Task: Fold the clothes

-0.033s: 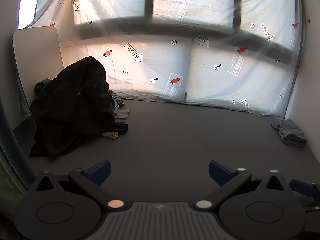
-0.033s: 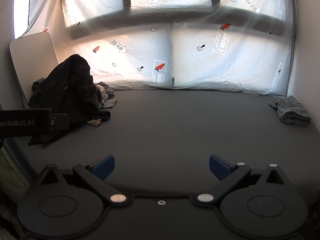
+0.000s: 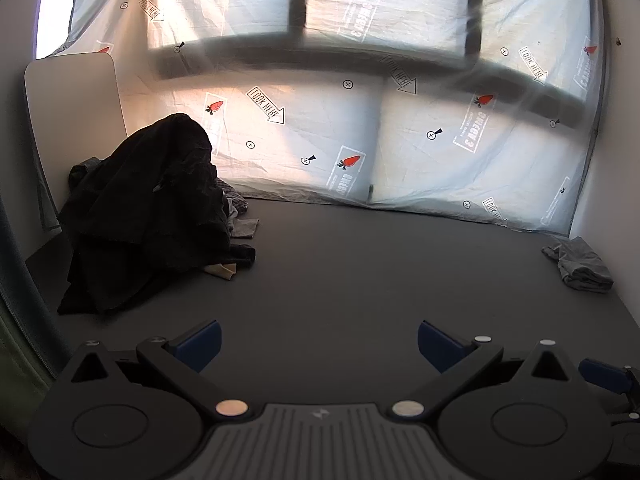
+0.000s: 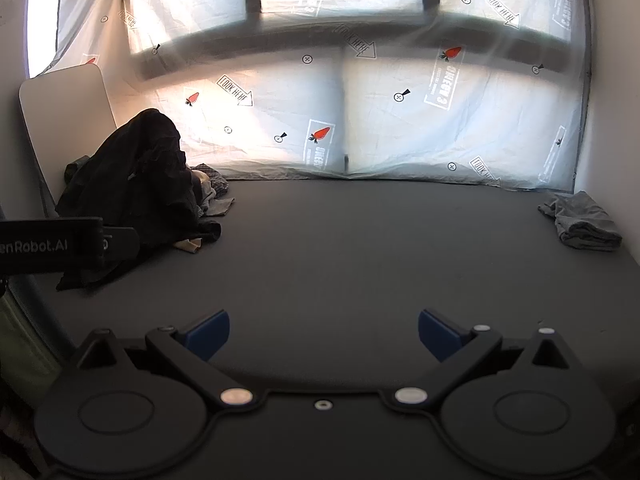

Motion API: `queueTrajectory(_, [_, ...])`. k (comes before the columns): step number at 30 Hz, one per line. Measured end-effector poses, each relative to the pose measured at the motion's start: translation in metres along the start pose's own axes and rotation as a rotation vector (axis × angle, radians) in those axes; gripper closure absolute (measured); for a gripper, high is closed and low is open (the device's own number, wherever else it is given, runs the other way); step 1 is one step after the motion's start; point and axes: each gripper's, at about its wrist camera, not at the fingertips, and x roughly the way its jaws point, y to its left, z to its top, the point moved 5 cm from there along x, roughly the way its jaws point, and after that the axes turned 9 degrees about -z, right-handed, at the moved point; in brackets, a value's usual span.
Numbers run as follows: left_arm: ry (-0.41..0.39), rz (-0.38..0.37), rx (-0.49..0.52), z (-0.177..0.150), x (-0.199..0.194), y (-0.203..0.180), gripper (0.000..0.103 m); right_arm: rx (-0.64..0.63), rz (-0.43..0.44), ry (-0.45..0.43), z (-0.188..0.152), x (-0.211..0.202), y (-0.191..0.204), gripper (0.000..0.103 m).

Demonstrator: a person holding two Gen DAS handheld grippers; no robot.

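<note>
Dark grey tabletop point(image 3: 360, 280) mostly bare; heaped pile of black and mixed clothes point(image 3: 148, 216) far left, small crumpled grey garment point(image 3: 580, 264) far right — possibly folded, too dim to say. Left gripper point(image 3: 318, 340) and right gripper point(image 4: 324, 330) both spread wide, holding nothing — well short of either.

- Your dark heap point(image 3: 148, 216) of unfolded clothes sits piled high, far ahead-left of your fingers.
- Your grey garment point(image 3: 580, 264), crumpled, lies far ahead-right of them.

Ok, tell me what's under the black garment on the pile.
Poking out from under the black garment: grey clothes at its far side and a beige scrap at its near edge. Anything deeper in the pile is covered.
</note>
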Motion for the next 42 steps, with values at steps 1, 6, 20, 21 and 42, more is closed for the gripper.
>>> queueTrajectory(1, [0.000, 0.000, -0.001, 0.000, 0.000, -0.001, 0.000, 0.000, 0.000, -0.002, 0.000, 0.000, 0.001, 0.001])
queueTrajectory(6, [0.002, -0.001, -0.004, 0.001, 0.000, -0.006, 0.000, 0.002, 0.000, -0.004, 0.002, 0.001, 0.006, 0.001])
queueTrajectory(20, [0.002, 0.012, 0.003, 0.001, -0.001, -0.015, 0.000, 0.000, -0.004, -0.007, 0.005, 0.001, 0.005, 0.001])
queueTrajectory(21, [0.003, 0.014, 0.005, 0.000, -0.001, -0.015, 0.000, 0.001, -0.005, -0.007, 0.005, 0.000, 0.005, 0.001])
queueTrajectory(42, [0.014, -0.036, -0.017, -0.001, 0.000, -0.009, 0.000, 0.027, -0.005, -0.027, 0.004, -0.005, 0.000, 0.001])
